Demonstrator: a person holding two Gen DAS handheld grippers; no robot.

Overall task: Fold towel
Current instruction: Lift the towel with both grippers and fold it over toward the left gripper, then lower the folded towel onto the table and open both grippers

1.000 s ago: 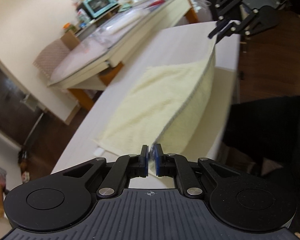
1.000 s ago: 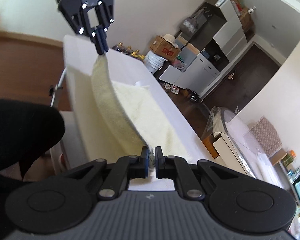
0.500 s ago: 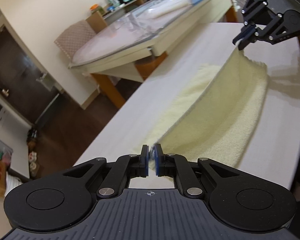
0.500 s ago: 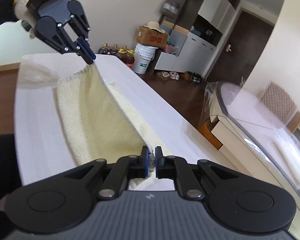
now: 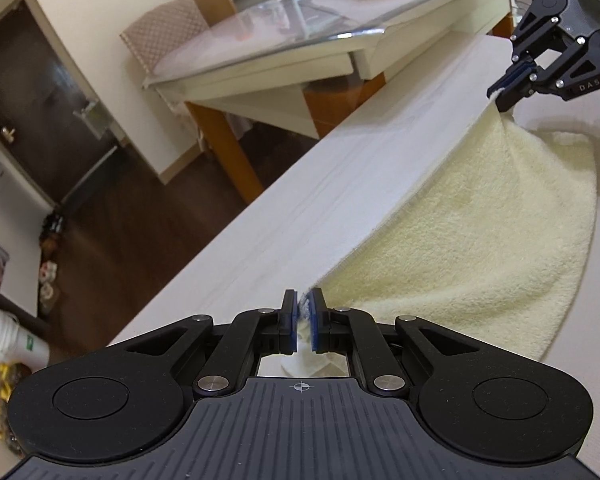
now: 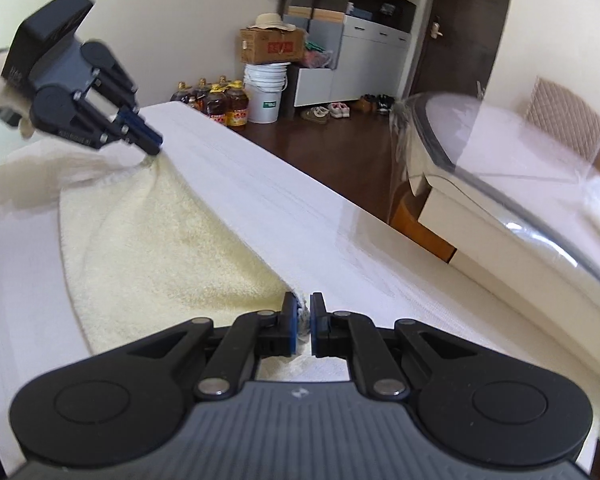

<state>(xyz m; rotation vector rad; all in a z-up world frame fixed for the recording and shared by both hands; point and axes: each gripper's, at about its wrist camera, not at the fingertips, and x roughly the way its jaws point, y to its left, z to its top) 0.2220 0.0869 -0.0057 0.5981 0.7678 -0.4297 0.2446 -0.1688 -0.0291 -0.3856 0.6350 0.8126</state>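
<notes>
Yellow towel (image 5: 480,232), white table (image 5: 300,200), glass-topped desk (image 5: 320,32)

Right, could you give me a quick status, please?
Left gripper, right gripper shut on towel corners. Edge lifted over table. Nothing in the way.

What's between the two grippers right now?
Only the towel: its taut top edge runs from the left gripper to the right gripper, both shut on its corners. Both wrist views show it.
</notes>
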